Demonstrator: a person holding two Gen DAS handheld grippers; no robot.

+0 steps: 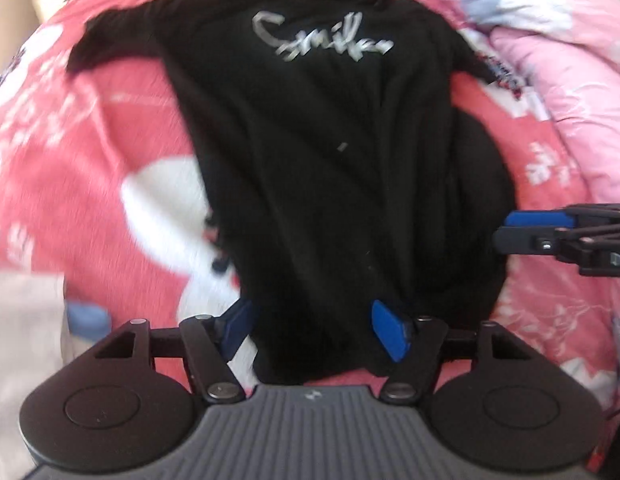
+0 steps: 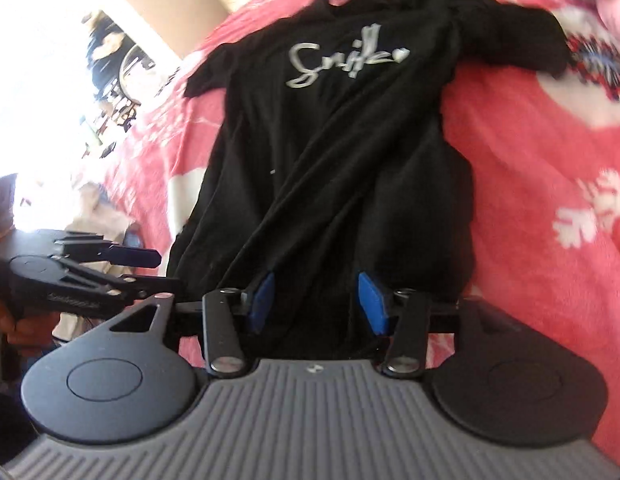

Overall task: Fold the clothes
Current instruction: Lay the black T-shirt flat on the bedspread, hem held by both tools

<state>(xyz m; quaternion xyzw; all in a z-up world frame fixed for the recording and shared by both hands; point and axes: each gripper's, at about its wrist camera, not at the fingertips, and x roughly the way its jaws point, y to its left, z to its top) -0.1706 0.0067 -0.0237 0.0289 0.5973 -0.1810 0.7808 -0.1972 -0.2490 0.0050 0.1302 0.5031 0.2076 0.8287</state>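
A black T-shirt [image 1: 334, 168] is laid face up on a red blanket [image 1: 89, 152] covering a bed, its silver script print [image 1: 318, 42] toward the far end and its hem toward the cameras. One sleeve is spread out to the left; the fabric is creased lengthwise. A pink quilt [image 1: 570, 92] is bunched along the far right.

The left gripper [image 1: 316, 330] is held over the hem with its fingers [image 1: 390, 330] parted moderately, cloth seen between them but not visibly pinched. The right gripper [image 2: 316, 300] is held likewise at the hem, its fingers [image 2: 372, 304] set narrower, not closed on the fabric.
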